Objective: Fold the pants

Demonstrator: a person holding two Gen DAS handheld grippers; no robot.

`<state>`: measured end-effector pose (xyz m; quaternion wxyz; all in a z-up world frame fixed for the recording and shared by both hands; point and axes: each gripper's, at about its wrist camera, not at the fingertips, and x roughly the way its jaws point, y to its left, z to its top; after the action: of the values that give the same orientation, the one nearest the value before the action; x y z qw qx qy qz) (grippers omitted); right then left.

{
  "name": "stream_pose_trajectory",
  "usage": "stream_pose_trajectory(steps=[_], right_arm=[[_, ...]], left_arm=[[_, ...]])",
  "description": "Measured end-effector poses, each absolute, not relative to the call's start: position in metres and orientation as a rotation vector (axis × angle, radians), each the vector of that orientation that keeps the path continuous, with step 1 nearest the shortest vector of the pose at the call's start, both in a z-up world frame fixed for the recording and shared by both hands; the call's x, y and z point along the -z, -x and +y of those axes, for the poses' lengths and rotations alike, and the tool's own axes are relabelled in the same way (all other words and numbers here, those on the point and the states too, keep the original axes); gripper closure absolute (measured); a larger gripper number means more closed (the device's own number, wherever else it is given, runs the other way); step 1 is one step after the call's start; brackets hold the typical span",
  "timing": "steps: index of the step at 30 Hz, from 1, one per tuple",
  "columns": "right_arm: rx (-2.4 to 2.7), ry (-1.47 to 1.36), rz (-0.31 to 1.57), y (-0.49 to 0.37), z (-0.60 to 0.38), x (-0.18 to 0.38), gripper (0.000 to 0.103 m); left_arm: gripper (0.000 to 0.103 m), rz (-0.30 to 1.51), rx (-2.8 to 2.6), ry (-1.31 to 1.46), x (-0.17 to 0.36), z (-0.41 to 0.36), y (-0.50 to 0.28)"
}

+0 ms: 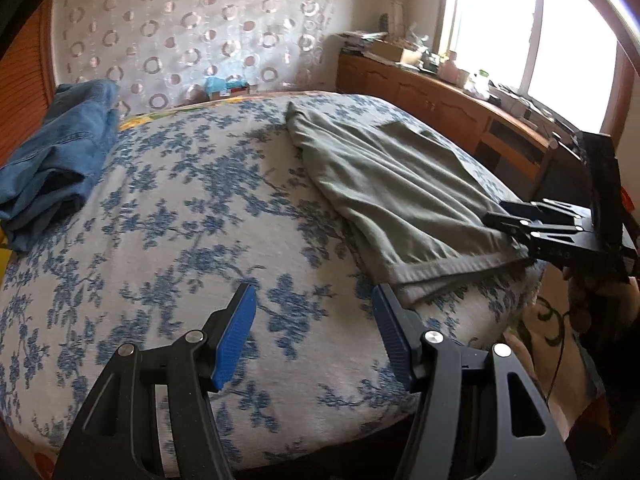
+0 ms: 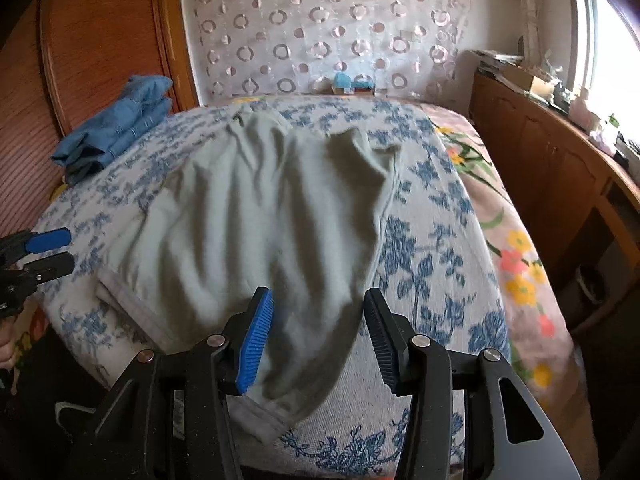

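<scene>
Grey-green pants lie rumpled and lengthwise on the bed, with the hem ends toward me. In the left wrist view the pants are on the right side of the bed. My right gripper hovers open just over the near leg end; cloth lies under the gap and the pads do not press on it. It also shows from the side as the right gripper above the hem edge. My left gripper is open over bare bedspread, left of the hem, holding nothing. From the right wrist, the left gripper sits at the far left.
Folded blue jeans lie at the bed's back left by the wooden headboard. The blue-flowered bedspread covers the bed. A wooden cabinet with clutter runs along the right under a window.
</scene>
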<state>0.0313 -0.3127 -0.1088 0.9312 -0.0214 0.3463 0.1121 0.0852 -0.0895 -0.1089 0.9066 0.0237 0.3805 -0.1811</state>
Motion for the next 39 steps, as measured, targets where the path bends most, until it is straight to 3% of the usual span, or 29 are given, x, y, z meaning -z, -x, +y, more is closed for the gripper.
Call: stream_pose_trajectory(steps=[6,13,20,28,34,39], right_arm=[[-0.201,0.066,0.667,-0.024,-0.304,0.112,0.049],[-0.201,0.065,0.639,-0.020,-0.303,0.115,0.048],[-0.203,0.065,0.626,-0.020,-0.305,0.116,0.048],[-0.205,0.067,0.620,-0.020,-0.306,0.117,0.048],[-0.205,0.067,0.620,-0.020,-0.306,0.117,0.048],[-0.206,0.068,0.616,-0.021,-0.307,0.117,0.048]], left_arm=[[0.042,0.800,0.432,-0.074,0.114,-0.105,-0.083],[0.061,0.816,0.484,-0.093,0.118,-0.121,-0.090],[0.073,0.817,0.508,-0.088,0.117,-0.129,-0.099],[0.073,0.812,0.493,-0.128,0.119,-0.135,-0.097],[0.063,0.808,0.457,-0.153,0.119,-0.136,-0.099],[0.065,0.800,0.459,-0.144,0.118,-0.138,-0.102]])
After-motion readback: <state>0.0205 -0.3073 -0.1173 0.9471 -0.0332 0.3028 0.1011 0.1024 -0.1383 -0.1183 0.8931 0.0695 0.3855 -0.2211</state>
